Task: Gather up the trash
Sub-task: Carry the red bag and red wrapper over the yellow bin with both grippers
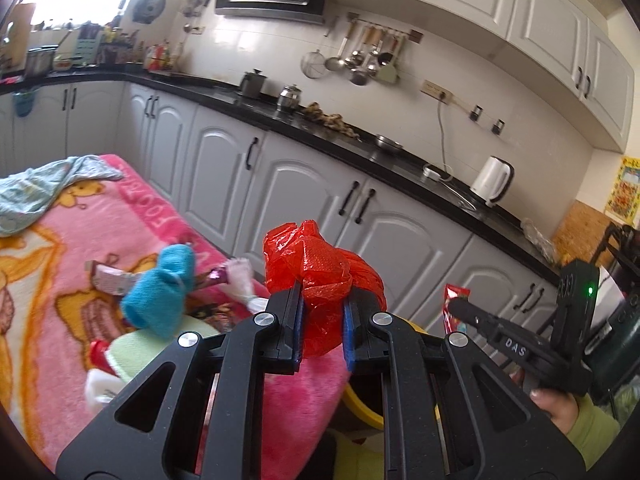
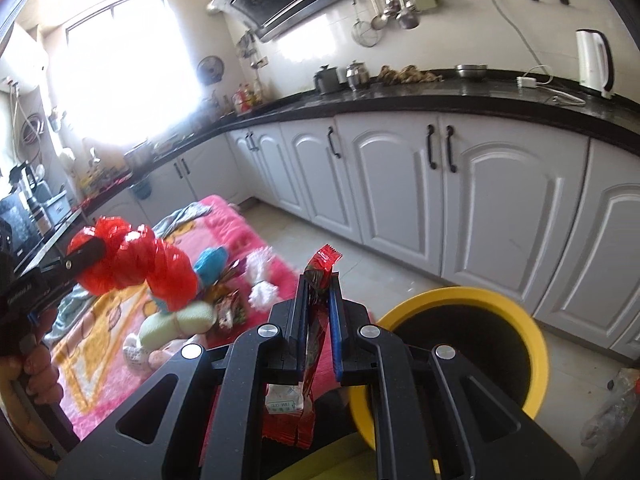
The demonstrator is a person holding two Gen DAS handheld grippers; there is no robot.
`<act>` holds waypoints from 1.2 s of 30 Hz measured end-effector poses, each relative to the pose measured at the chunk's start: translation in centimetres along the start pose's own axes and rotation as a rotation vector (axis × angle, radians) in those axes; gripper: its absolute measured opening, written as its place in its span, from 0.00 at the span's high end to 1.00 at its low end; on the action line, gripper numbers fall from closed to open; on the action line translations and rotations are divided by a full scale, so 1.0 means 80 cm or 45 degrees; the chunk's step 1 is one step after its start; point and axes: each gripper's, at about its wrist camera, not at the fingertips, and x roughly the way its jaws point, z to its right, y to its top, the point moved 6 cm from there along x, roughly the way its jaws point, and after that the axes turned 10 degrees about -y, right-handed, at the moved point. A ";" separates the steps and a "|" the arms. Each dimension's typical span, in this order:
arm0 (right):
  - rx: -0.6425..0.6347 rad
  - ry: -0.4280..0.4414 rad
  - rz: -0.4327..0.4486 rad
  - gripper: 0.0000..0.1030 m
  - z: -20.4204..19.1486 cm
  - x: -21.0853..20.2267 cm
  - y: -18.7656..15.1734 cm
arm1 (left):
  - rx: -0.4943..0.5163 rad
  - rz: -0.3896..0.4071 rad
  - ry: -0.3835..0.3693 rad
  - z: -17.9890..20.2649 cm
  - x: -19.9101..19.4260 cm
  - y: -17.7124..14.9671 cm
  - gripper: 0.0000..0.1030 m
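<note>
My left gripper (image 1: pixel 323 305) is shut on a crumpled red plastic bag (image 1: pixel 320 264), held in the air over the edge of a pink blanket (image 1: pixel 80 248). The bag also shows in the right wrist view (image 2: pixel 132 260), held by the left gripper (image 2: pixel 86 254). My right gripper (image 2: pixel 318 292) is shut on a red snack wrapper (image 2: pixel 316 320), held upright just left of a yellow bin (image 2: pixel 536 360) with a black inside. The right gripper (image 1: pixel 460 306) with the wrapper (image 1: pixel 454 304) shows at the right of the left wrist view.
On the blanket lie a blue sock (image 1: pixel 160 292), white socks (image 2: pixel 260 280), a pale green sock (image 2: pixel 180 324), small wrappers (image 1: pixel 116 280) and a grey cloth (image 1: pixel 44 188). White cabinets (image 2: pixel 400 192) under a black counter (image 2: pixel 440 92) run behind. Clear plastic lies on the floor (image 2: pixel 616 404).
</note>
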 end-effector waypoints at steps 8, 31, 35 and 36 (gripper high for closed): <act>0.036 -0.076 0.048 0.91 0.046 -0.008 0.013 | 0.058 -0.051 -0.056 0.043 0.039 -0.012 0.91; 0.141 -0.206 -0.054 0.88 0.157 0.045 -0.014 | 0.141 -0.328 -0.128 0.101 0.188 -0.108 0.90; 0.178 -0.202 -0.095 0.88 0.169 0.061 -0.024 | 0.128 -0.390 -0.131 0.100 0.210 -0.126 0.90; 0.184 -0.199 -0.101 0.88 0.170 0.063 -0.026 | 0.129 -0.405 -0.134 0.100 0.215 -0.130 0.90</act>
